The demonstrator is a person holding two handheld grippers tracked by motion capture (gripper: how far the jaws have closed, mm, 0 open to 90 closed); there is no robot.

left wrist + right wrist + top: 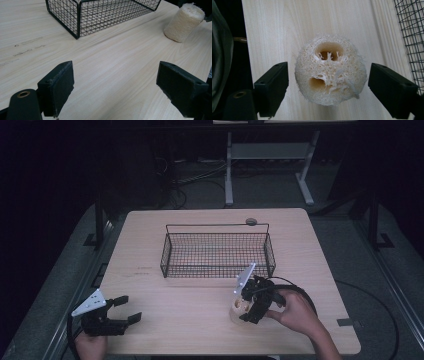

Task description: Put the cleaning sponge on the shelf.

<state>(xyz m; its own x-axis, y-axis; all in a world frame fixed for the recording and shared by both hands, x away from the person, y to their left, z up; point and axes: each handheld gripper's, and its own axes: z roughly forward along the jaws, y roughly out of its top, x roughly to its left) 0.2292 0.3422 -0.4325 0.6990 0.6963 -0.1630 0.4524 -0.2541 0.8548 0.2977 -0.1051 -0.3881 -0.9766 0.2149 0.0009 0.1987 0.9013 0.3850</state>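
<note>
The loofah (330,70) stands on end on the table (200,310), near its front edge and just in front of the wire basket (217,251). The right gripper (248,304) points down over it, jaws spread to either side with a gap at each pad, not pinching. The left gripper (127,309) rests well apart at the table's front left, jaws spread over bare wood.
</note>
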